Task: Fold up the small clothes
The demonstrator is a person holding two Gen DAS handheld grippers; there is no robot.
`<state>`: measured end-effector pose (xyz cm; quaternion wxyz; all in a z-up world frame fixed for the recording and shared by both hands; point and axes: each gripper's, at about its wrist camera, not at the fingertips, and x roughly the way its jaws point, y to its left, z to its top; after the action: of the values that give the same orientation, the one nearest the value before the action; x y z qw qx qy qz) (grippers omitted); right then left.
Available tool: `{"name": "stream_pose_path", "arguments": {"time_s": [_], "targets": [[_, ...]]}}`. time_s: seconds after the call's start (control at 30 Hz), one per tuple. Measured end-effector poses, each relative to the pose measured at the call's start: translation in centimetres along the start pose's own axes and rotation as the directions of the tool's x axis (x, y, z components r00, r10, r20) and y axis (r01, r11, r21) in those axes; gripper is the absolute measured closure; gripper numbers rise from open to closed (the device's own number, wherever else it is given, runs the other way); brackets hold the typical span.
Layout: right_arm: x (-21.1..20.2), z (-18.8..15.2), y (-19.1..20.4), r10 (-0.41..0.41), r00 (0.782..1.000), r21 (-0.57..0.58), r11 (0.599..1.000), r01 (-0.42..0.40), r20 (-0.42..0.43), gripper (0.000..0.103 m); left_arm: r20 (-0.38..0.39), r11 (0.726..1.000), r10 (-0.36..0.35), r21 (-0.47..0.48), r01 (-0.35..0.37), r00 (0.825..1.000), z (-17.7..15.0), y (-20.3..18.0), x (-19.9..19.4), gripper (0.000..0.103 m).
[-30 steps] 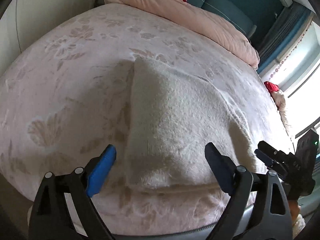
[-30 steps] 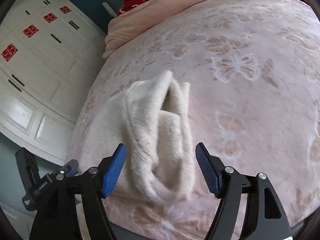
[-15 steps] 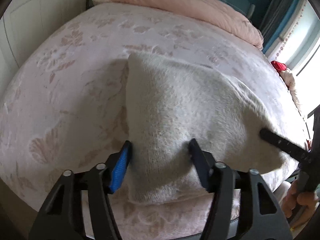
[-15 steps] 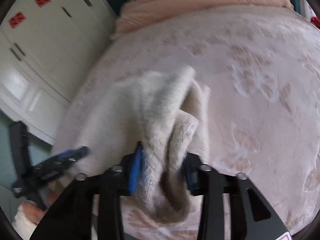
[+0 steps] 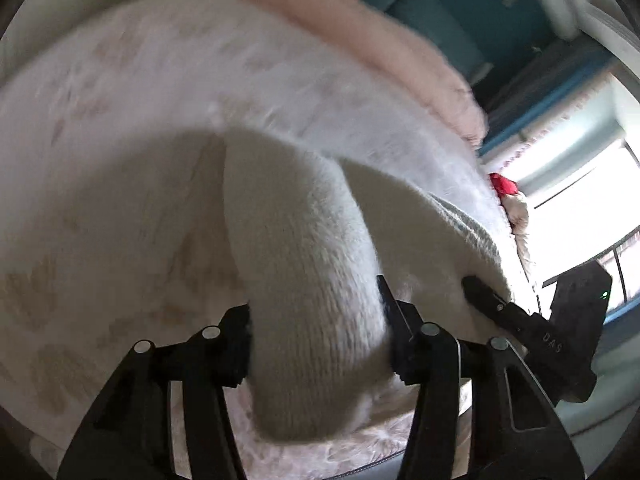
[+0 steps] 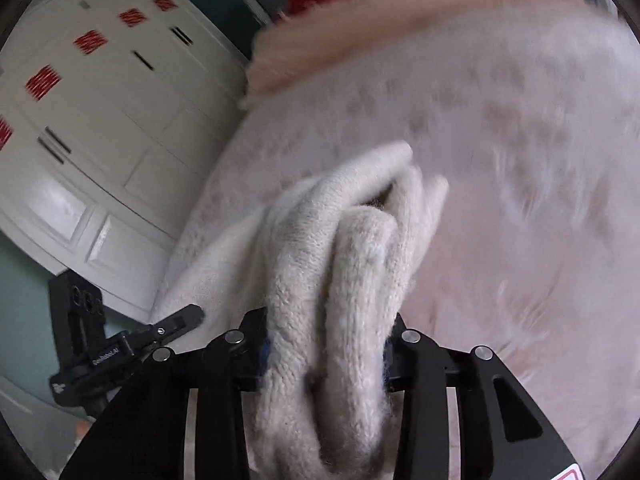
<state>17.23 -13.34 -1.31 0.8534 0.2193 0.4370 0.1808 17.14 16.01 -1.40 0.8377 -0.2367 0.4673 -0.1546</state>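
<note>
One cream knitted garment lies near the front edge of the pink bed cover; two grippers hold it, the left gripper clamped on one bunched fold, the right gripper clamped on several thick layers at the other end; the likely risk is the bulky, fuzzy knit sliding out of either pinch when lifted, or the layers spreading unevenly and spoiling the fold; one peach quilt lies at the cover's far side.

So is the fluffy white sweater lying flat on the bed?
No, the fluffy cream-white knit sweater is bunched up thickly between the right claw fingers, raised off the pink flowered bedspread.
</note>
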Motion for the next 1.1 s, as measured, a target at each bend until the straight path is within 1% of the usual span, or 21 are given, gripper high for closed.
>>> {"name": "stream_pose_path", "arguments": {"time_s": [0.07, 0.1, 0.13, 0.17, 0.2, 0.23, 0.33, 0.37, 0.43, 0.47, 0.5, 0.53, 0.57, 0.67, 0.8, 0.87, 0.9, 0.93, 0.97, 1.03, 1.1], "targets": [[0.2, -0.6, -1.1, -0.031, 0.999, 0.004, 0.999, 0.031, -0.011, 0.056, -0.001, 1.000, 0.023, 0.012, -0.023, 1.000, -0.4, -0.1, 0.6, 0.048], [1.2, -1.0, -2.1, -0.051, 0.998, 0.009, 0.999, 0.051, -0.043, 0.053, -0.017, 0.996, 0.078, 0.036, -0.077, 0.997, -1.0, 0.1, 1.9, 0.043], [2.7, -1.7, -3.3, -0.094, 0.991, 0.011, 0.995, 0.096, -0.093, 0.050, -0.032, 0.991, 0.127, 0.055, -0.126, 0.991, -1.5, 0.4, 3.0, 0.042], [4.3, -2.6, -4.8, -0.153, 0.973, 0.032, 0.986, 0.161, -0.173, 0.050, -0.068, 0.977, 0.204, 0.085, -0.198, 0.977, -2.4, 0.8, 4.5, 0.042], [4.4, -3.2, -5.8, -0.127, 0.973, 0.085, 0.986, 0.146, -0.193, 0.049, -0.075, 0.977, 0.201, 0.090, -0.194, 0.977, -3.0, 1.0, 4.8, 0.042], [2.6, -3.4, -6.2, -0.065, 0.989, 0.160, 0.983, 0.086, -0.135, 0.049, -0.048, 0.980, 0.190, 0.071, -0.186, 0.981, -3.3, 1.2, 3.8, 0.042], [-1.5, -2.8, -3.5, -0.145, 0.989, 0.063, 0.987, 0.147, -0.023, 0.050, 0.011, 0.975, 0.206, 0.087, -0.206, 0.978, -3.4, 0.2, 0.9, 0.042], [-3.0, -2.6, -2.1, -0.147, 0.989, 0.004, 0.989, 0.147, 0.024, 0.052, 0.023, 0.967, 0.229, 0.108, -0.231, 0.973, -3.5, -0.2, 0.5, 0.041], [-3.7, -2.8, 0.3, -0.158, 0.987, -0.098, 0.982, 0.161, 0.032, 0.071, 0.005, 0.942, 0.294, 0.166, -0.291, 0.956, -3.7, -0.6, 1.3, 0.036], [-2.8, -3.2, 0.8, -0.171, 0.985, -0.140, 0.976, 0.169, -0.003, 0.076, -0.014, 0.928, 0.329, 0.187, -0.321, 0.944, -4.0, -0.5, 2.2, 0.036], [-1.3, -3.8, 0.8, -0.196, 0.979, -0.173, 0.967, 0.185, -0.050, 0.086, -0.027, 0.926, 0.339, 0.187, -0.328, 0.941, -4.0, -0.2, 2.7, 0.036], [1.0, -4.8, 0.2, -0.249, 0.962, -0.208, 0.953, 0.222, -0.112, 0.091, -0.026, 0.929, 0.338, 0.170, -0.329, 0.941, -4.2, 0.0, 2.9, 0.033], [2.1, -5.8, -0.3, -0.275, 0.952, -0.220, 0.945, 0.241, -0.136, 0.092, -0.024, 0.930, 0.341, 0.158, -0.333, 0.940, -4.2, 0.0, 2.9, 0.031], [0.6, -5.8, -0.1, -0.243, 0.963, -0.153, 0.962, 0.225, -0.115, 0.092, -0.021, 0.914, 0.381, 0.158, -0.374, 0.924, -4.1, -0.8, 2.4, 0.031], [-3.1, -4.2, 2.0, -0.228, 0.972, -0.141, 0.965, 0.220, -0.048, 0.085, 0.023, 0.884, 0.418, 0.222, -0.413, 0.908, -4.5, -3.3, 0.4, 0.032], [-4.7, -4.7, 2.7, -0.216, 0.976, -0.121, 0.970, 0.212, -0.021, 0.078, 0.044, 0.865, 0.437, 0.254, -0.433, 0.898, -5.0, -4.8, -0.2, 0.032], [-5.2, -5.1, 3.0, -0.225, 0.974, -0.115, 0.968, 0.222, -0.015, 0.069, 0.052, 0.859, 0.441, 0.263, -0.438, 0.896, -5.3, -5.4, -0.5, 0.032], [-5.9, -5.6, 3.3, -0.240, 0.971, -0.109, 0.965, 0.237, -0.011, 0.061, 0.064, 0.852, 0.444, 0.276, -0.444, 0.894, -5.7, -6.1, -0.9, 0.030], [-6.2, -6.0, 3.7, -0.247, 0.969, -0.107, 0.964, 0.245, -0.006, 0.057, 0.075, 0.847, 0.447, 0.284, -0.449, 0.891, -6.0, -6.8, -1.2, 0.028], [-6.5, -6.8, 4.3, -0.270, 0.963, -0.108, 0.957, 0.269, 0.011, 0.046, 0.102, 0.835, 0.453, 0.301, -0.462, 0.886, -6.9, -8.0, -1.9, 0.016], [-7.2, -7.7, 4.4, -0.299, 0.954, -0.109, 0.947, 0.301, 0.032, 0.039, 0.129, 0.821, 0.463, 0.310, -0.479, 0.877, -7.7, -9.0, -2.5, 0.014]]}}
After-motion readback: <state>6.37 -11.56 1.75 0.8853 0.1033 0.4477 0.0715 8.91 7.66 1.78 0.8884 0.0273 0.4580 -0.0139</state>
